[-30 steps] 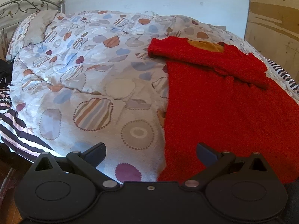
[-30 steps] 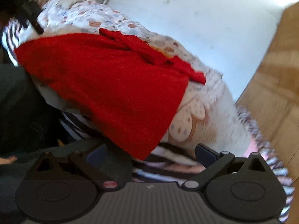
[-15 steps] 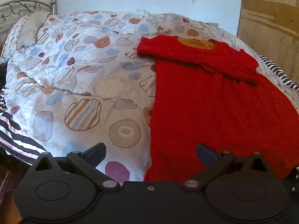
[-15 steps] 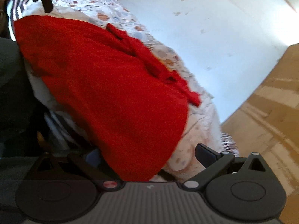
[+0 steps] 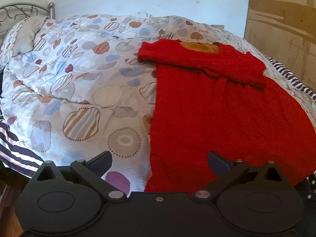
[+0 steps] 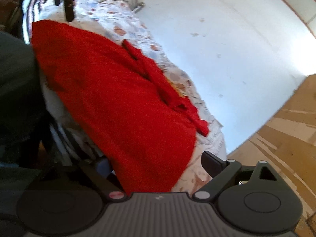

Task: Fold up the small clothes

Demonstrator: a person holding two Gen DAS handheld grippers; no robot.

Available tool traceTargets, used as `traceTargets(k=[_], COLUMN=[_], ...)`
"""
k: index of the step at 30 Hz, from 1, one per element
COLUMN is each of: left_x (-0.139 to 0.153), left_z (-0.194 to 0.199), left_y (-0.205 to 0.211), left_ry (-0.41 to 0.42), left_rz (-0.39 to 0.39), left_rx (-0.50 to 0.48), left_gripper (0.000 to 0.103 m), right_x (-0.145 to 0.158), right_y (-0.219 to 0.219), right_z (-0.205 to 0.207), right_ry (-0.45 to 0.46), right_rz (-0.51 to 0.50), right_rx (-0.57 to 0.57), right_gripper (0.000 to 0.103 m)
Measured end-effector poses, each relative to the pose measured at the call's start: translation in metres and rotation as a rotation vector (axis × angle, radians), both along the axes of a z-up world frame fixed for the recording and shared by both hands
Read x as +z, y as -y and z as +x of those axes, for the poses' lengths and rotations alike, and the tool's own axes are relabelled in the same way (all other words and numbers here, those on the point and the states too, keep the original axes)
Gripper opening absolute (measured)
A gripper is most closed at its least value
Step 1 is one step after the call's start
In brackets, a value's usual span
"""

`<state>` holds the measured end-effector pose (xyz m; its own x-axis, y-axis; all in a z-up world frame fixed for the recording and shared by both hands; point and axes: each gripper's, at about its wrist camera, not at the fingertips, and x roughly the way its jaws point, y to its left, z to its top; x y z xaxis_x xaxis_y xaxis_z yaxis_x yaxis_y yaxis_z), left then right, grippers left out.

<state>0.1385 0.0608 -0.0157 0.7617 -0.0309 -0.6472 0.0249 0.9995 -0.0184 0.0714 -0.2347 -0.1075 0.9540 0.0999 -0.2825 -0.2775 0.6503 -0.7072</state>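
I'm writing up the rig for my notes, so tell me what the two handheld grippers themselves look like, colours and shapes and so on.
Both are matt black plastic. The left gripper has a smooth body, two round discs, angled link arms with silver rivets and dark blue-grey finger pads. The right gripper is alike, but its body is ribbed grey and one rivet looks reddish. No cables or sleeves show.

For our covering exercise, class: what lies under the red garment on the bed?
The red garment lies spread on a patterned quilt, which shows around it. A striped sheet peeks out at the bed's edge. What the quilt looks like beneath the garment is covered.
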Motion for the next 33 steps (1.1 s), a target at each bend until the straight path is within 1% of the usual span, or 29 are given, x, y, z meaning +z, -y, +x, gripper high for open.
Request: traceTargets(k=[2, 3, 4, 5, 7, 8, 9, 10, 11, 12, 13, 15, 18, 19, 22, 25, 27, 31, 33], left_x=[-0.001, -0.002, -0.002, -0.002, -0.003, -0.003, -0.003, -0.003, -0.003, -0.003, -0.003, -0.003, -0.001, 0.000, 0.002, 0.001, -0.003, -0.013, -0.021], left_z=[0.000, 0.000, 0.000, -0.001, -0.002, -0.002, -0.003, -0.004, -0.005, -0.006, -0.008, -0.012, -0.020, -0.023, -0.030, -0.040, -0.044, -0.048, -0.047], left_y=[0.001, 0.001, 0.001, 0.000, -0.001, -0.001, -0.001, -0.002, -0.002, -0.001, 0.000, 0.004, 0.013, 0.016, 0.030, 0.046, 0.059, 0.081, 0.095], left_ry=[-0.003, -0.006, -0.008, -0.008, -0.008, -0.007, -0.007, -0.005, -0.001, 0.006, 0.015, 0.032, 0.074, 0.086, 0.134, 0.202, 0.213, 0.230, 0.240], left_rz=[-0.004, -0.007, -0.011, -0.013, -0.017, -0.018, -0.022, -0.027, -0.032, -0.036, -0.037, -0.037, -0.048, -0.052, -0.054, -0.036, -0.019, 0.034, 0.105], left_rx=[-0.003, -0.003, -0.002, -0.002, -0.002, -0.003, -0.005, -0.010, -0.020, -0.035, -0.051, -0.085, -0.169, -0.194, -0.283, -0.346, -0.388, -0.431, -0.430], left_gripper=[0.102, 0.102, 0.102, 0.102, 0.102, 0.102, 0.102, 0.102, 0.102, 0.102, 0.102, 0.102, 0.102, 0.102, 0.102, 0.102, 0.102, 0.102, 0.102], right_x=[-0.003, -0.004, -0.004, -0.004, -0.003, -0.002, -0.002, -0.002, 0.000, 0.001, 0.004, 0.015, 0.046, 0.055, 0.085, 0.111, 0.127, 0.149, 0.154], right_y=[-0.004, -0.005, -0.006, -0.006, -0.005, -0.005, -0.005, -0.004, -0.004, -0.003, -0.003, -0.001, 0.009, 0.012, 0.022, 0.031, 0.037, 0.041, 0.041], right_z=[0.003, 0.005, 0.006, 0.007, 0.004, 0.003, 0.001, 0.000, -0.001, -0.003, -0.004, -0.006, -0.002, 0.000, 0.014, 0.037, 0.055, 0.084, 0.093], right_ry=[-0.020, -0.029, -0.035, -0.038, -0.033, -0.030, -0.029, -0.030, -0.033, -0.029, -0.022, -0.033, -0.077, -0.084, -0.118, -0.180, -0.227, -0.270, -0.282], right_rz=[-0.026, -0.031, -0.031, -0.028, -0.015, -0.011, -0.007, -0.002, 0.007, 0.014, 0.022, 0.072, 0.232, 0.270, 0.378, 0.489, 0.564, 0.651, 0.682], right_rx=[0.004, 0.005, 0.004, 0.002, 0.007, 0.011, 0.017, 0.022, 0.030, 0.033, 0.036, 0.048, 0.066, 0.074, 0.109, 0.138, 0.150, 0.162, 0.165], right_gripper=[0.094, 0.091, 0.084, 0.080, 0.069, 0.065, 0.055, 0.041, 0.034, 0.022, 0.018, 0.015, 0.013, 0.013, 0.012, 0.011, 0.011, 0.011, 0.011])
